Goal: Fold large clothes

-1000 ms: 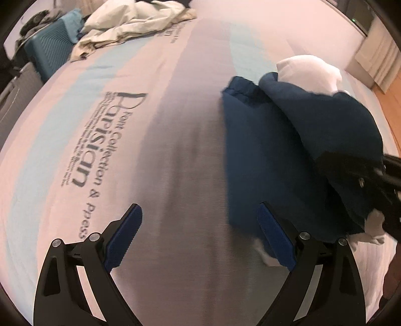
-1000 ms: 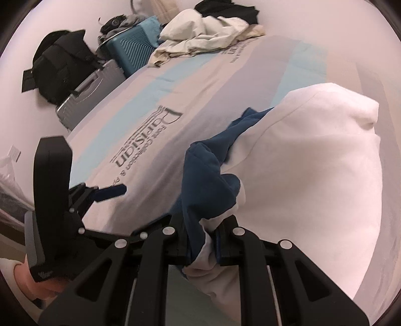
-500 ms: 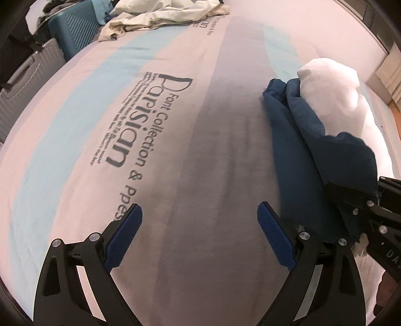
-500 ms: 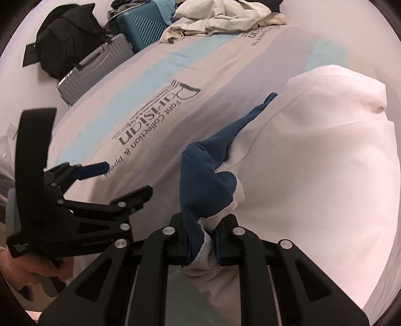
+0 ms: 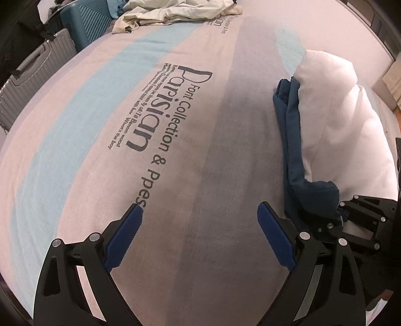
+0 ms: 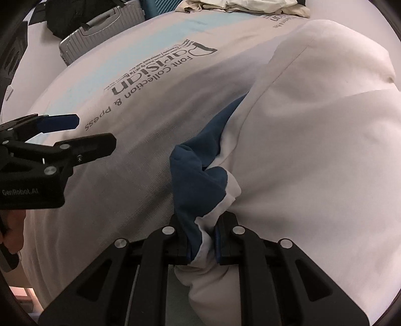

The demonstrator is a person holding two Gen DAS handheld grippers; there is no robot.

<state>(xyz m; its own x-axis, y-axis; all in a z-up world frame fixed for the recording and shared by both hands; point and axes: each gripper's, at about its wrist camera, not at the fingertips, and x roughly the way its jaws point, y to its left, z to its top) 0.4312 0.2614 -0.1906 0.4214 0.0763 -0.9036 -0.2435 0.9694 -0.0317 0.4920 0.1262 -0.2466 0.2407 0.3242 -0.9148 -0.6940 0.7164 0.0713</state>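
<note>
A wide bedsheet striped in pale pink, light blue and grey with dark printed lettering [image 5: 160, 130] stretches ahead of both grippers. On it, right of the left gripper [image 5: 200, 235], lies the large white and navy blue fabric garment [image 6: 313, 155], folded over with the white side up and a navy edge showing along its left. The right gripper [image 6: 202, 247] is clenched on a bunched corner of this garment, navy and white layers pinched tight between its pads. The left gripper hangs over bare sheet with its blue-padded jaws spread wide, holding nothing. Far ahead lie a crumpled cream cloth [image 5: 180, 10] and a ribbed grey hard-shell suitcase [image 5: 32, 82] beside the bed
</note>
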